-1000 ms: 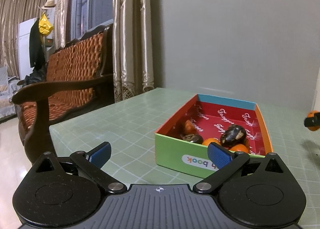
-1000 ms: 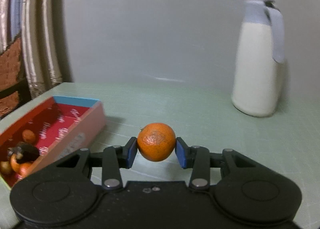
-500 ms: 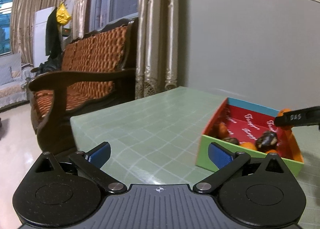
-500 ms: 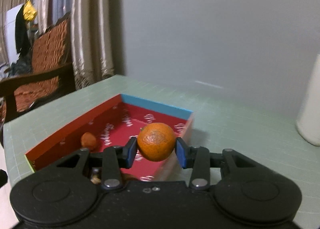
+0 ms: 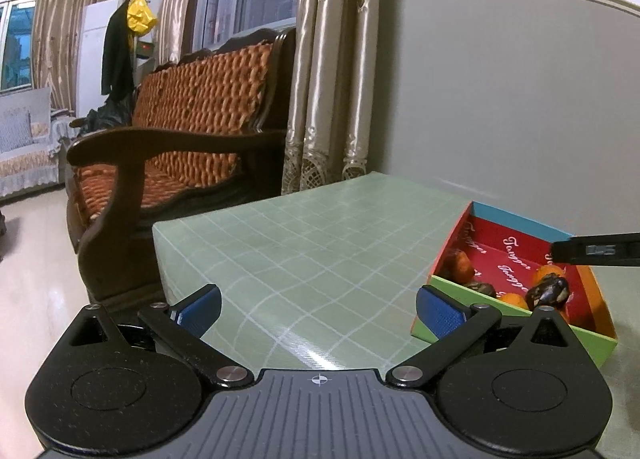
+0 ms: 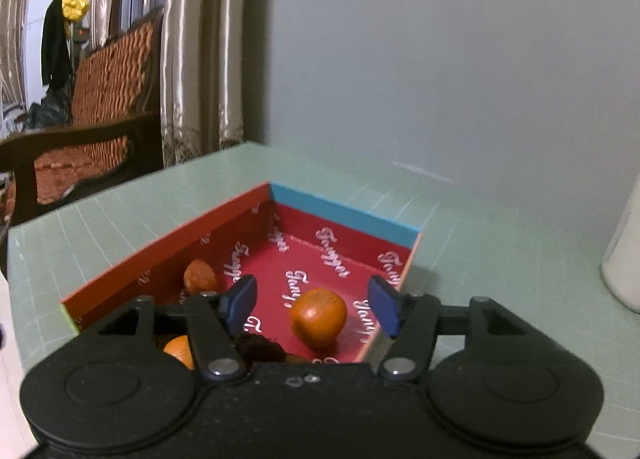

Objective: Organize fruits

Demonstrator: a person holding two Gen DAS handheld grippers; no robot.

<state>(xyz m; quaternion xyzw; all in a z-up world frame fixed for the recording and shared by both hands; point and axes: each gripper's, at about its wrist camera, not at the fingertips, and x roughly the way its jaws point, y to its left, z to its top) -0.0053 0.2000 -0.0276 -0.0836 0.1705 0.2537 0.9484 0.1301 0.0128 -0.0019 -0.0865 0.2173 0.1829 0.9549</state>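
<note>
Left wrist view: the left gripper hangs wide open and empty over the table, beside the box.

Right wrist view: the right gripper gapes above the box's red floor; the orange apparently lies released near the right wall. Next: withdraw upward, seek another fruit.

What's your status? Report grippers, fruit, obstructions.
Right gripper open above box. Orange lies inside, free of fingers. Left gripper open, empty, over table. No obstruction seen.
</note>
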